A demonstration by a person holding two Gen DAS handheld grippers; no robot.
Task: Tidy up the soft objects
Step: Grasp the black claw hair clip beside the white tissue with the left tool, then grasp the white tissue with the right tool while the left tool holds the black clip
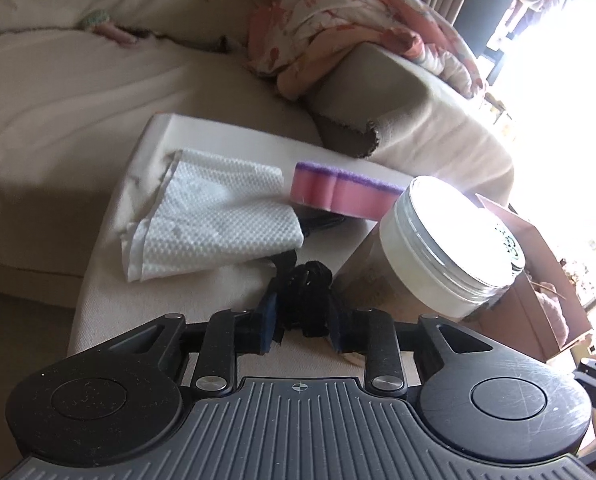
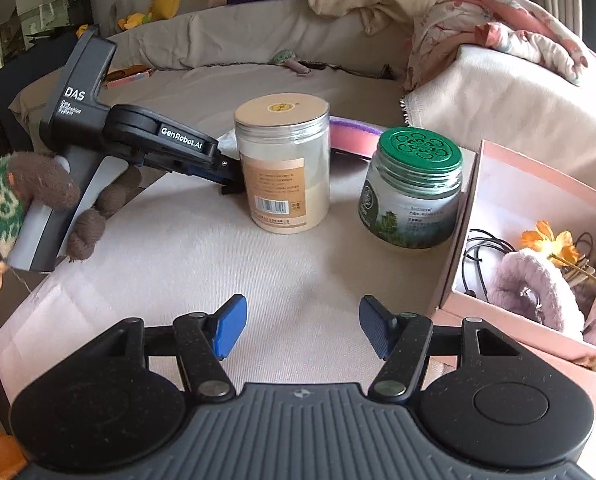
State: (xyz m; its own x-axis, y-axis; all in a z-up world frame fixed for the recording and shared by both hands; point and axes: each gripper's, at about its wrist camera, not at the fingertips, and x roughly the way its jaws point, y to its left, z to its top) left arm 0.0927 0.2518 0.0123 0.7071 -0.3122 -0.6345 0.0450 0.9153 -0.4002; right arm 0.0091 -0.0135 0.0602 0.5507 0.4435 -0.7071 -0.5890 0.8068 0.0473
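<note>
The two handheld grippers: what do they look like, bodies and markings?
Both are black, with ribbed grey tops, round side discs and blue pads. The left gripper has a grey handle and white "DAS" and "GenRobot.AI" lettering. The right gripper shows a small crosshair mark. No cables visible.

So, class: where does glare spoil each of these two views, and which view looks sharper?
Left wrist view: window glare burns out the right side and washes over the jar lid; the paper towel and sponge look soft. Right wrist view: evenly lit, no blown-out area, jar labels fairly crisp; edges bend from the fisheye.
</note>
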